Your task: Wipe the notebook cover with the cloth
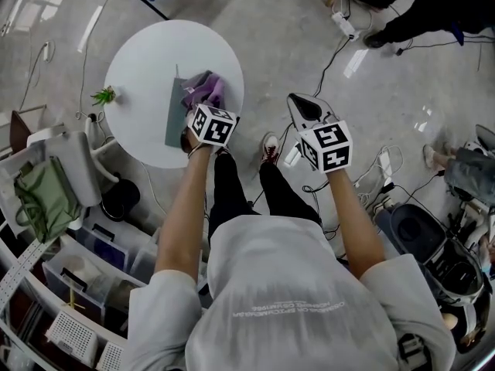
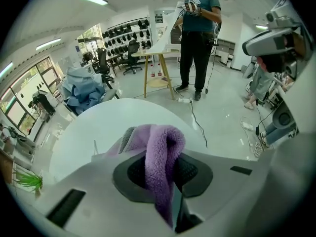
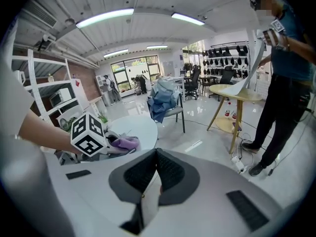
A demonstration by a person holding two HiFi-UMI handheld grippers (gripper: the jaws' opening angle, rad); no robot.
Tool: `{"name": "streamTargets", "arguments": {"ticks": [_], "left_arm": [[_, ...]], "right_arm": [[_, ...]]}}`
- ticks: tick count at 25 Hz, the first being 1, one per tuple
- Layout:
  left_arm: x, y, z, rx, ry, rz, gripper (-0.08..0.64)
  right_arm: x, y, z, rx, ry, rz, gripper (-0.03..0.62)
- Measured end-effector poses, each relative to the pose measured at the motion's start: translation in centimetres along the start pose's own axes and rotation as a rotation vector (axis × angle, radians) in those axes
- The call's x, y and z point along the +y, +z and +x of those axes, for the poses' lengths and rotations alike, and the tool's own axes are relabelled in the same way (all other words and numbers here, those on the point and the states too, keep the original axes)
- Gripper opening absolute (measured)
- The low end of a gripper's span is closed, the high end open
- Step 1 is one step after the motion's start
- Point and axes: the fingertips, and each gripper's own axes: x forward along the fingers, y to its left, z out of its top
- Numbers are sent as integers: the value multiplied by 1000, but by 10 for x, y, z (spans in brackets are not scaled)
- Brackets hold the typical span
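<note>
A grey notebook (image 1: 173, 116) lies on the round white table (image 1: 143, 60). A purple fleece cloth (image 1: 203, 90) rests at the notebook's right edge, bunched up. My left gripper (image 1: 199, 107) is shut on this cloth (image 2: 161, 154), which hangs folded between the jaws (image 2: 160, 149) above the tabletop (image 2: 98, 127). Off the table's right side, my right gripper (image 1: 298, 103) hovers over the floor. Its jaws (image 3: 157, 156) are shut with nothing in them. From the right gripper view the left gripper's marker cube (image 3: 88, 134) and the cloth (image 3: 126, 142) show at the left.
A small green plant (image 1: 104, 95) sits at the table's left edge. A chair with a green bag (image 1: 45, 195) and shelves stand at the left. Cables and power strips (image 1: 345, 26) lie on the floor. A person (image 2: 197, 33) stands beyond the table by a wooden table (image 2: 158, 51).
</note>
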Motion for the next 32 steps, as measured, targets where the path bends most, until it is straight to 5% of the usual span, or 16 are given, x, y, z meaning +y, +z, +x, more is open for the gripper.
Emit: {"name": "streamTargets", "arguments": {"ticks": [5,8,16,24,32], "left_arm": [[-12,2,-10,-10,-57,-3,58],[-6,2,-24,-55,-63,-70,58],[63,-18,-69,-154,32,-224,58],[129,-65,-63,-77,81,-244,58],[117,-85,-37,-10,34,-220,58]], "right_arm": [[1,2,-3,1,4,-5,2],[5,6,-3,2,8,-20,2],[33,21,21,18,38,-34,2],[76,43,55,34,78,-84,2],[103,40,67,65,130,-108,2]]}}
